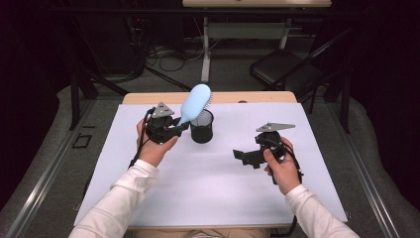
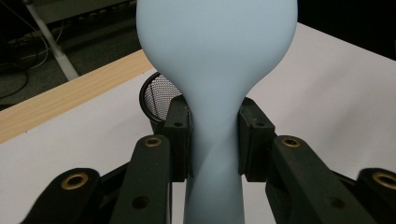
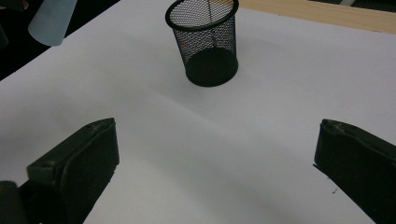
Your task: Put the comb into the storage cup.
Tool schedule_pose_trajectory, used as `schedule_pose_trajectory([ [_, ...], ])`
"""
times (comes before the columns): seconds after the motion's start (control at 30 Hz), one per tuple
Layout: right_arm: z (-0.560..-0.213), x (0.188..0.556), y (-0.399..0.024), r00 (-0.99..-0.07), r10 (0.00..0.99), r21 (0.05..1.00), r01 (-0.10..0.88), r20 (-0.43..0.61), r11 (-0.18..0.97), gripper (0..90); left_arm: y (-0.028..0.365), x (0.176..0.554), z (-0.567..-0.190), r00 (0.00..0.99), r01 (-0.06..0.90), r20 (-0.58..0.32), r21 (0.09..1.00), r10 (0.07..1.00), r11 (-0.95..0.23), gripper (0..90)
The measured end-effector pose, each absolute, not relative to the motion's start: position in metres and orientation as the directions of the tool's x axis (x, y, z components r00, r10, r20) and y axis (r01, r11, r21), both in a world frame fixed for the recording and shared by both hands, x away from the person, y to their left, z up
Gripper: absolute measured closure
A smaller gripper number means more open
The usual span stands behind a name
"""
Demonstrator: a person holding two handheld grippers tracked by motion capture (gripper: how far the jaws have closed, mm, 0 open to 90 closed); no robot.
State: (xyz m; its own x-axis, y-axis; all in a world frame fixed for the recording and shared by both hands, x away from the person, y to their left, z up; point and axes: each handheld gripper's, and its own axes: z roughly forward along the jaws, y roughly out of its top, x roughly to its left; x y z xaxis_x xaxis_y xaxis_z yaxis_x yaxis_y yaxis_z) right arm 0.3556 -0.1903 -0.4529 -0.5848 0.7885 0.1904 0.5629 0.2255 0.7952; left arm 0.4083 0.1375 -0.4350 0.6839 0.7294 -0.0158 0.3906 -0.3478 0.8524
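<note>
A light blue hairbrush (image 1: 194,101) is held up off the table, its head tilted up and over the rim of a black mesh cup (image 1: 202,127). My left gripper (image 1: 174,127) is shut on the brush's narrow neck (image 2: 215,135), pads pressed on both sides. Behind the left jaw the mesh cup (image 2: 156,95) peeks out. My right gripper (image 1: 243,157) hovers open above the white sheet to the right of the cup, nothing between its jaws. In the right gripper view the mesh cup (image 3: 205,39) stands upright ahead, and the brush handle's end (image 3: 51,21) shows top left.
A white sheet (image 1: 213,173) covers the table, with a wooden edge (image 1: 247,97) at the far side. Beyond the table stand a folding chair (image 1: 285,67), a desk frame and cables on the floor.
</note>
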Motion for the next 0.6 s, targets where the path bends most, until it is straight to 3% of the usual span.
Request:
schedule_pose_trajectory([
  [0.6, -0.441, 0.375, -0.186, -0.584, 0.785, 0.782, 0.581, 0.206, 0.227, 0.0, 0.131, 0.409, -0.435, 0.688, 0.384, -0.018, 0.858, 0.725, -0.343, 69.5],
])
